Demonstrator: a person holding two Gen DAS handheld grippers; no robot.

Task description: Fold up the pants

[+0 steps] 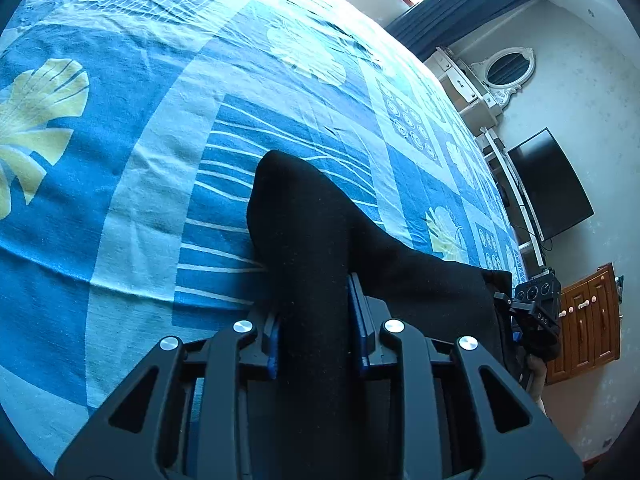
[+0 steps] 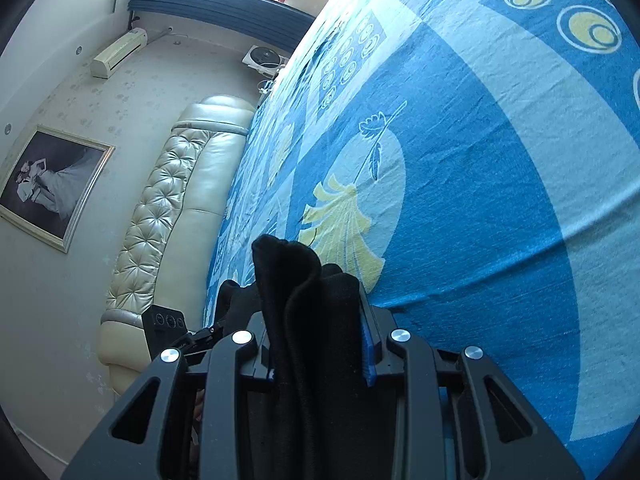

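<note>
The black pants point(image 1: 312, 240) hang bunched above the bed with the blue patterned sheet point(image 1: 140, 128). My left gripper point(image 1: 316, 332) is shut on a thick fold of the pants, which stretch to the right toward the other gripper point(image 1: 536, 308). In the right wrist view my right gripper point(image 2: 320, 336) is shut on another bunched edge of the pants point(image 2: 308, 292), held above the sheet point(image 2: 480, 160). The left gripper shows at the lower left of the right wrist view point(image 2: 168, 324). The rest of the pants is hidden below both grippers.
A cream tufted headboard point(image 2: 172, 216) and a framed photo point(image 2: 52, 184) are on one side. A black TV point(image 1: 548, 184), white mirror point(image 1: 508, 68) and wooden cabinet point(image 1: 588, 320) stand past the bed's other edge.
</note>
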